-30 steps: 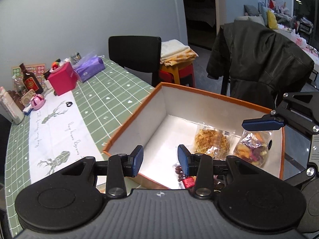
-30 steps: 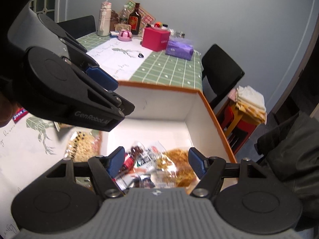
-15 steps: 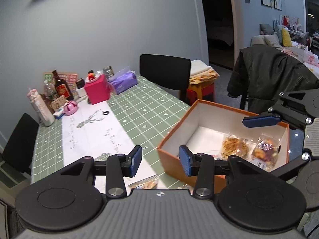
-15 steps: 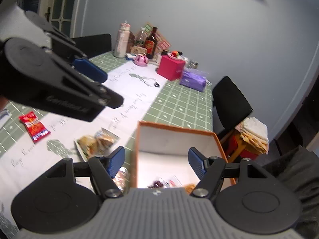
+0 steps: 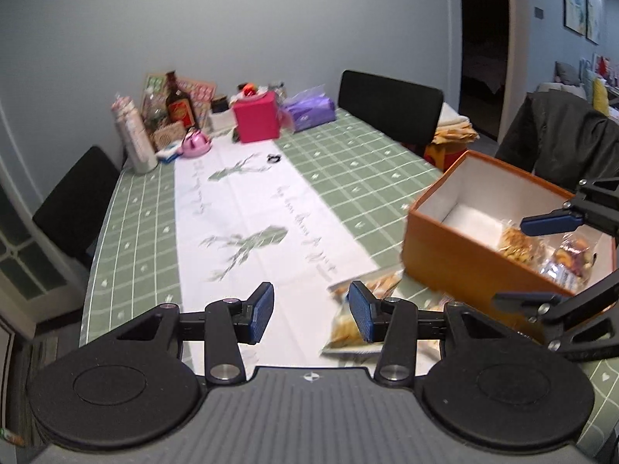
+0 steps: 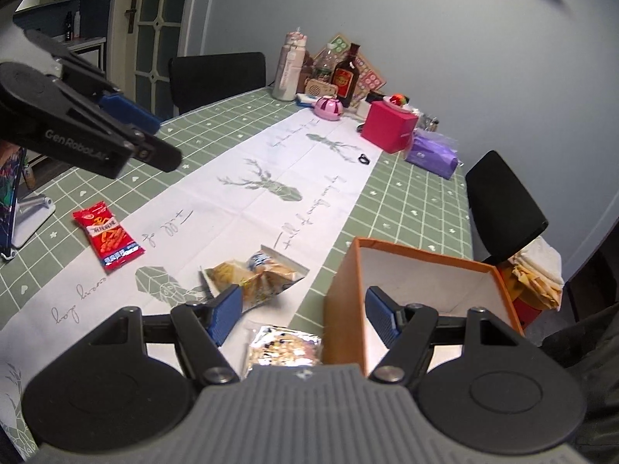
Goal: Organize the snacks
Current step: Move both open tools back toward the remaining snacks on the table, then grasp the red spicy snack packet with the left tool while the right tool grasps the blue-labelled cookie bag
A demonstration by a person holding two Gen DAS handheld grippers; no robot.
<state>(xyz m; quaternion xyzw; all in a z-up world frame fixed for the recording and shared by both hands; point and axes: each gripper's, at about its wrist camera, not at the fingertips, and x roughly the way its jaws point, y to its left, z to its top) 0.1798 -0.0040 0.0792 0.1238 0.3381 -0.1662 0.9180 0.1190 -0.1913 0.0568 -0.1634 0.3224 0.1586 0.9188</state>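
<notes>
Long table point(image 6: 418, 201) under a green checked cloth, with a white deer-print runner point(image 6: 271, 178) down its middle. At the near end an orange box point(image 6: 344, 305); just beside it on the runner a clear bag of pastries point(image 6: 255, 274) and a foil snack packet point(image 6: 284, 344). Farther left a red snack packet point(image 6: 106, 236). At the far end a pink box point(image 6: 389, 127), purple tissue pack point(image 6: 431, 154), dark bottle point(image 6: 346, 77), pale tumbler point(image 6: 288, 69), small black ring-shaped item point(image 6: 363, 159).

Grey wall point(image 5: 271, 19), black chairs point(image 5: 390, 104), glazed door point(image 6: 162, 11).
</notes>
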